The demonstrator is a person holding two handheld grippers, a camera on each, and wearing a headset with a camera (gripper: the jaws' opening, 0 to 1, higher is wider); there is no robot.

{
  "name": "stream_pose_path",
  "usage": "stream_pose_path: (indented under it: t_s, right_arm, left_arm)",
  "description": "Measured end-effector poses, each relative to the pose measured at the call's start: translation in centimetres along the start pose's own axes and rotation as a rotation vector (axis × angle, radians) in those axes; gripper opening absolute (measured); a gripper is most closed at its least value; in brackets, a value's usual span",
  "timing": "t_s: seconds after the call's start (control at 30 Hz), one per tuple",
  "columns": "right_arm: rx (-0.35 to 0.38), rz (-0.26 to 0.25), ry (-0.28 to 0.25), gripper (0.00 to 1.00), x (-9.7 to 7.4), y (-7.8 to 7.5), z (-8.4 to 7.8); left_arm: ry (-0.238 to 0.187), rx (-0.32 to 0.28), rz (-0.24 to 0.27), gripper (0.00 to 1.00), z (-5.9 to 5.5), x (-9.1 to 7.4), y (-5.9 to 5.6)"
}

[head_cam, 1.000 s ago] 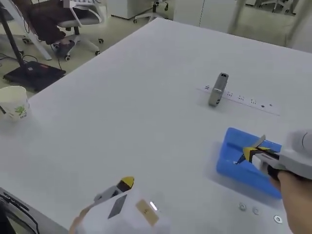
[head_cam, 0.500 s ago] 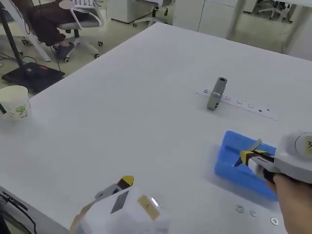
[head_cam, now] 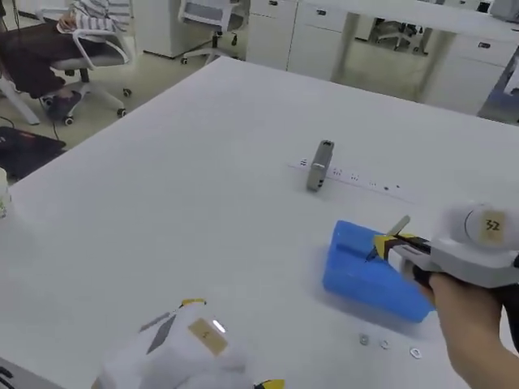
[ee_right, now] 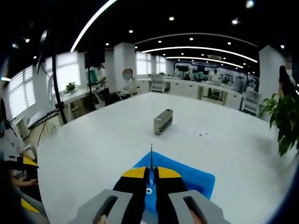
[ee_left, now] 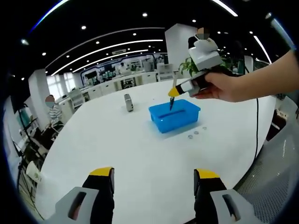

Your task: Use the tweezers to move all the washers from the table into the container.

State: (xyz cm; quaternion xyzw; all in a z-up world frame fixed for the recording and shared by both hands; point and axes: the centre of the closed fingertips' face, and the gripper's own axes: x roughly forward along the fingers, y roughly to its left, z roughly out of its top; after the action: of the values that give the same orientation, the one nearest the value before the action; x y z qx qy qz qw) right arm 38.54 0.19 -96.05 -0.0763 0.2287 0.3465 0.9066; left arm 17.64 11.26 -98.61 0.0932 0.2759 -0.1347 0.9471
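Observation:
My right gripper hangs over the blue container, shut on the tweezers. In the right gripper view the jaws are pressed together on the tweezers, which point down over the container. I cannot tell whether the tips hold a washer. Three washers lie on the white table just in front of the container, seen too as the washers in the left gripper view. My left gripper stands open and empty near the table's front edge, well left of the container.
A grey oblong device lies beyond the container, beside a flat white power strip. The white table spreads wide to the left. Office chairs and desks stand past the far edge, where people sit.
The head camera has swung right, so everything shifted left in view. My right gripper stays over the container with the tweezers. The left gripper has hardly moved.

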Motion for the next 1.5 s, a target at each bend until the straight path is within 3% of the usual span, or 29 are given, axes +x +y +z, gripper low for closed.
stream_pose_path:
  t_s: [0.17,0.23,0.4,0.5,0.57,0.63,0.73,0.83,0.93,1.17,1.37,1.47,1.5]
  right_arm:
    - [-0.026,-0.006,-0.015,0.02,-1.4,-0.2,0.4]
    - [-0.024,-0.009,-0.023,0.03,-2.0,-0.3,0.6]
    - [-0.039,-0.013,-0.032,0.03,-3.4,-0.6,0.8]
    - [-0.041,-0.016,-0.039,0.03,-4.2,-0.8,0.8]
    - [-0.044,-0.021,-0.04,0.03,-4.7,-0.9,0.8]
    - [-0.044,-0.016,-0.037,0.03,-5.4,-0.8,0.7]
    - [-0.073,-0.013,-0.027,0.03,-6.3,-0.4,0.3]
    - [-0.077,-0.01,-0.018,0.03,-6.9,-0.2,-0.2]
    - [-0.094,-0.005,-0.009,0.03,-7.5,0.2,-0.7]
    - [-0.11,0.008,-0.002,0.03,-8.0,0.7,-1.4]
    - [-0.105,0.038,-0.001,0.03,-7.1,1.9,-2.1]
    - [-0.096,0.054,0.008,0.03,-6.5,2.7,-2.9]
    - [-0.097,0.06,0.011,0.03,-6.4,2.8,-3.2]
  left_arm:
    - [-0.08,0.006,0.026,0.61,1.4,-0.7,0.2]
    - [-0.114,-0.031,0.02,0.67,1.9,-0.9,0.3]
    - [-0.126,-0.083,0.002,0.86,2.0,-0.7,-0.1]
    - [-0.186,-0.079,-0.01,0.96,2.7,-1.1,-0.7]
    - [-0.204,-0.064,-0.008,0.99,2.3,-1.4,-1.0]
    - [-0.208,-0.065,0.011,0.94,1.8,-2.0,-0.9]
    - [-0.303,-0.064,-0.019,0.95,3.5,-2.4,-1.4]
    - [-0.25,-0.015,-0.019,0.93,2.3,-2.4,-1.9]
    - [-0.263,0.012,-0.033,0.92,2.5,-2.6,-2.5]
    - [-0.255,0.033,-0.018,0.92,1.7,-3.3,-2.0]
    - [-0.231,0.019,-0.003,0.89,1.0,-3.8,-1.3]
    - [-0.222,-0.027,-0.02,0.88,0.6,-4.3,-2.1]
    - [-0.229,-0.017,-0.014,0.89,0.6,-4.5,-2.4]
